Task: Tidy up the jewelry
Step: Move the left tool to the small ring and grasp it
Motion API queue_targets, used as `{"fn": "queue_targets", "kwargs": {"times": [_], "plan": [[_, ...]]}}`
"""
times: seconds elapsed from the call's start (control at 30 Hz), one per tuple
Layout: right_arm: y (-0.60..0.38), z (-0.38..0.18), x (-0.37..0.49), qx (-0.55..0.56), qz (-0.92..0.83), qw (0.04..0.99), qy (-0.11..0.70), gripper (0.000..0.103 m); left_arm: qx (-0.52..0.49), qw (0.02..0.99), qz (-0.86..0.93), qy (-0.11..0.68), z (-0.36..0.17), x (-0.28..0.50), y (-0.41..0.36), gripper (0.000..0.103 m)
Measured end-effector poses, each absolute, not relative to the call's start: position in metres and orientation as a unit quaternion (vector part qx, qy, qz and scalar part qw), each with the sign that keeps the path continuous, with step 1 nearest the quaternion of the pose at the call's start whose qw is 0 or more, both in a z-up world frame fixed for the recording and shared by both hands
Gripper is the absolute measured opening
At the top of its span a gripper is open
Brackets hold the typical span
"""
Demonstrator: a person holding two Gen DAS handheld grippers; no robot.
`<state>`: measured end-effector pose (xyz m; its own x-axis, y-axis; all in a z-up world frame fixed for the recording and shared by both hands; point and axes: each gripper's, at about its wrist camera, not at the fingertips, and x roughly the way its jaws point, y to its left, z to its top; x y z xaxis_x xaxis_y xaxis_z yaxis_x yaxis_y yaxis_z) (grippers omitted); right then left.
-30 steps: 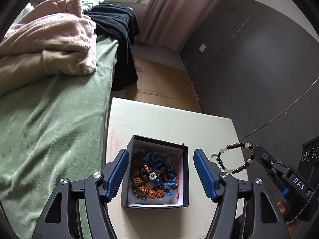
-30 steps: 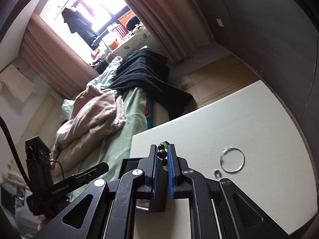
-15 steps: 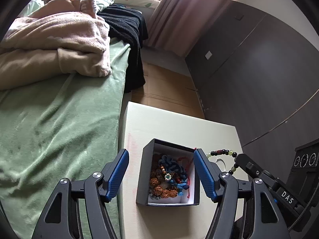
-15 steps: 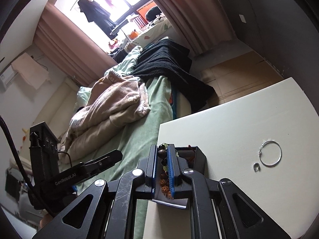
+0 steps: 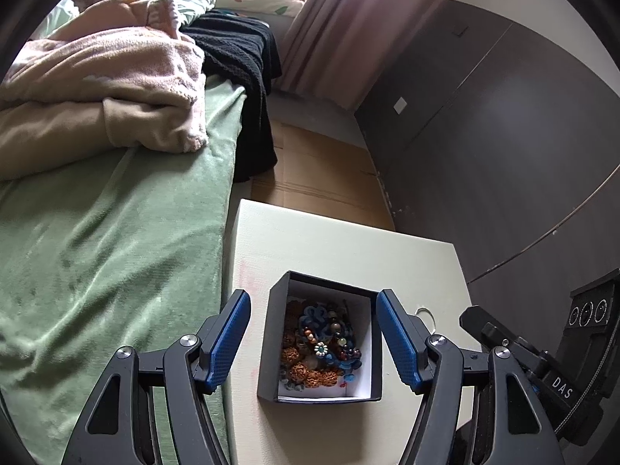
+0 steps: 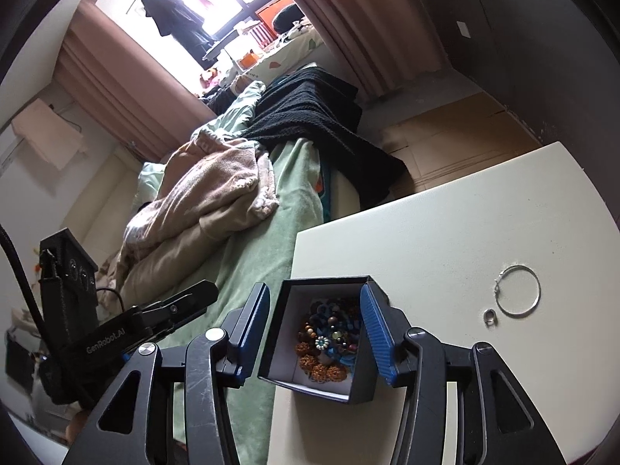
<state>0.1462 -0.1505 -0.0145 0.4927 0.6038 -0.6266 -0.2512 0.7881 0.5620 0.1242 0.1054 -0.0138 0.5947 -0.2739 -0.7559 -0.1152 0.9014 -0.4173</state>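
Observation:
A black box [image 5: 273,348] with a white lining stands on the white table [image 5: 329,240] and holds a heap of beads and bracelets [image 5: 321,345]. It also shows in the right wrist view [image 6: 360,391], with the beaded bracelet on the heap [image 6: 333,337]. My left gripper [image 5: 313,339] is open above the box, one finger on each side. My right gripper [image 6: 314,323] is open and empty over the box. A silver hoop [image 6: 518,290] and a small ring [image 6: 489,316] lie on the table to the right.
A bed with a green cover [image 5: 97,252], a pink blanket [image 5: 116,89] and black cloth [image 5: 240,50] runs along the table's left edge. A dark wardrobe wall [image 5: 484,135] stands on the right. Wooden floor [image 5: 317,170] lies beyond the table.
My right gripper has opened and let the beaded bracelet drop into the box. Both grippers have moved to sit over the box.

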Motion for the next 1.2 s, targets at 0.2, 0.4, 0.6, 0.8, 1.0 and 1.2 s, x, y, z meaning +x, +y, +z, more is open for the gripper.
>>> {"fn": "queue_targets", "kwargs": {"times": [0.2, 0.4, 0.6, 0.8, 1.0, 1.2], "plan": [[-0.189, -0.012, 0.145, 0.212, 0.222, 0.846, 0.435, 0.063, -0.204, 0.865, -0.061, 0.455, -0.016, 0.131, 0.080, 0.068], [-0.229, -0.014, 0.147, 0.221, 0.190, 0.849, 0.440, 0.064, -0.184, 0.864, -0.078, 0.462, -0.018, 0.139, 0.049, 0.068], [-0.255, -0.025, 0.150, 0.232, 0.168, 0.842, 0.458, 0.064, -0.154, 0.861, -0.101, 0.474, -0.022, 0.147, 0.009, 0.068], [-0.277, -0.035, 0.151, 0.243, 0.148, 0.831, 0.477, 0.064, -0.118, 0.856, -0.114, 0.490, -0.032, 0.153, -0.029, 0.068], [-0.296, -0.048, 0.154, 0.254, 0.132, 0.819, 0.497, 0.064, -0.090, 0.847, -0.115, 0.512, -0.050, 0.161, -0.059, 0.067], [-0.313, -0.062, 0.157, 0.260, 0.115, 0.808, 0.516, 0.064, -0.074, 0.835, -0.121, 0.531, -0.071, 0.171, -0.085, 0.060]]}}
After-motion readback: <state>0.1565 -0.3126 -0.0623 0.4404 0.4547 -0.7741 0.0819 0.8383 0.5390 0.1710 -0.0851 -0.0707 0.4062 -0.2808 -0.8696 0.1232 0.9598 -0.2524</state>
